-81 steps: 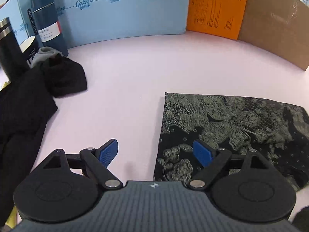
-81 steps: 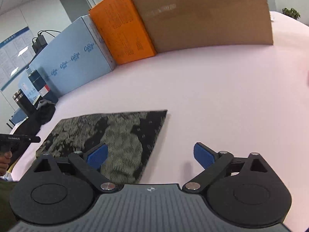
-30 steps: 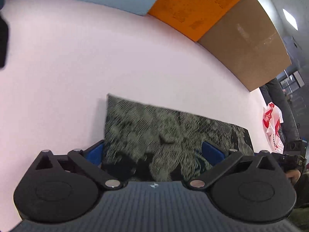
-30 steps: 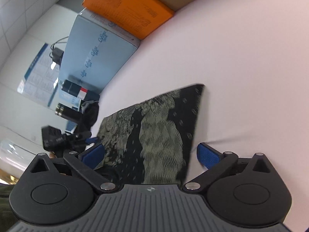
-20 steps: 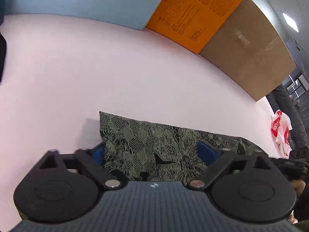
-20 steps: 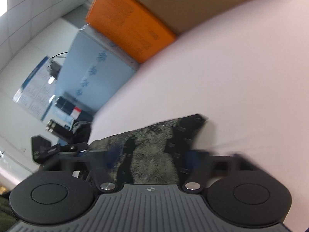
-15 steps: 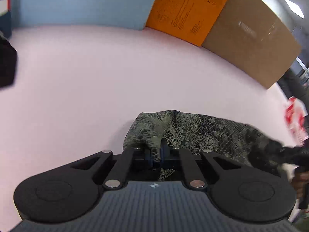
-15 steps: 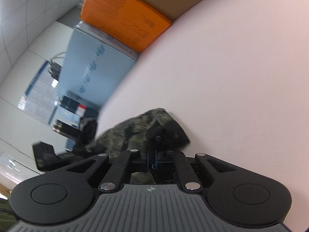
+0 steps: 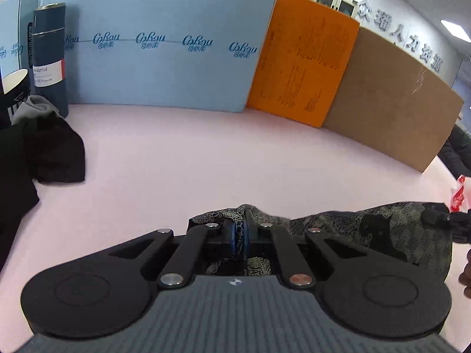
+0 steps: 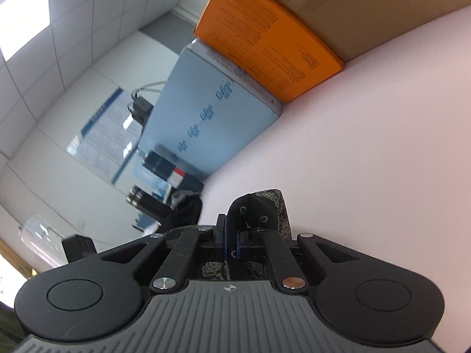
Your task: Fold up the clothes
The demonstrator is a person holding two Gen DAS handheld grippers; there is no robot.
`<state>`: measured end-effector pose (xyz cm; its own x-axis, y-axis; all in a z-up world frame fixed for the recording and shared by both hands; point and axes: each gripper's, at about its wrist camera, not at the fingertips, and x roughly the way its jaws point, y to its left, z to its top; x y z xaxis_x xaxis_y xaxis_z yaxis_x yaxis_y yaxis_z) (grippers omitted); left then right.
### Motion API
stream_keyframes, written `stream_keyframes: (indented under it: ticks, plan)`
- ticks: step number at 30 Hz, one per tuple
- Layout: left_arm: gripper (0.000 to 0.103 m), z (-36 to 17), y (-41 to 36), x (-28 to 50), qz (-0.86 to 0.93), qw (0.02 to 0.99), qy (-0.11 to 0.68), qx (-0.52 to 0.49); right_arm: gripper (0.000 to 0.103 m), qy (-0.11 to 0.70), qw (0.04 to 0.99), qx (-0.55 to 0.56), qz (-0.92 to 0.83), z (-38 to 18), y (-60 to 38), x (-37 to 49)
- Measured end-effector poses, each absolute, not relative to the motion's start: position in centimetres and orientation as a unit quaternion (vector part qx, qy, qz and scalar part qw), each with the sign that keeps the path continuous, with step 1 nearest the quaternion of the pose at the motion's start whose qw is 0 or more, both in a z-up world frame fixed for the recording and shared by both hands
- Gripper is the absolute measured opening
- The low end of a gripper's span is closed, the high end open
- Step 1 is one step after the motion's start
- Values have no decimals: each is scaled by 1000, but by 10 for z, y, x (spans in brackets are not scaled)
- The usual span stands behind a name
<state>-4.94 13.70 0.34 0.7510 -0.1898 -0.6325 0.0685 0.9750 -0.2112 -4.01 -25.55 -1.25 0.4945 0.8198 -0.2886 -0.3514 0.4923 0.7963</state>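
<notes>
Since the earlier frame both grippers have closed: left gripper (image 9: 242, 232) and right gripper (image 10: 231, 242) jaws each grasp the patterned garment (image 9: 368, 229), lifted off the pink desk (image 9: 206, 153) between them.

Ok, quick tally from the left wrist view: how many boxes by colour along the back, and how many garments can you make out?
Blue box: 1
Orange box: 1
Brown cardboard box: 1
Patterned garment, pinched by the left gripper and the right gripper: 1
Black clothes at the left: 1 pile, pieces not separable
Total: 5
</notes>
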Motion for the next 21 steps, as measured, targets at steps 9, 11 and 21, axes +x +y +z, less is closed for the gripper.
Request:
stream_keyframes:
  ticks: [9, 11, 21]
  plan:
    - [85, -37, 164, -63, -48, 892, 437, -103, 18, 391, 838, 251, 287, -32, -273, -33]
    - [86, -43, 163, -65, -49, 886, 449, -103, 42, 402, 838, 230, 288, -34, -277, -37]
    - [98, -50, 118, -29, -24, 893, 444, -63, 52, 391, 837, 232, 303, -55, -280, -41]
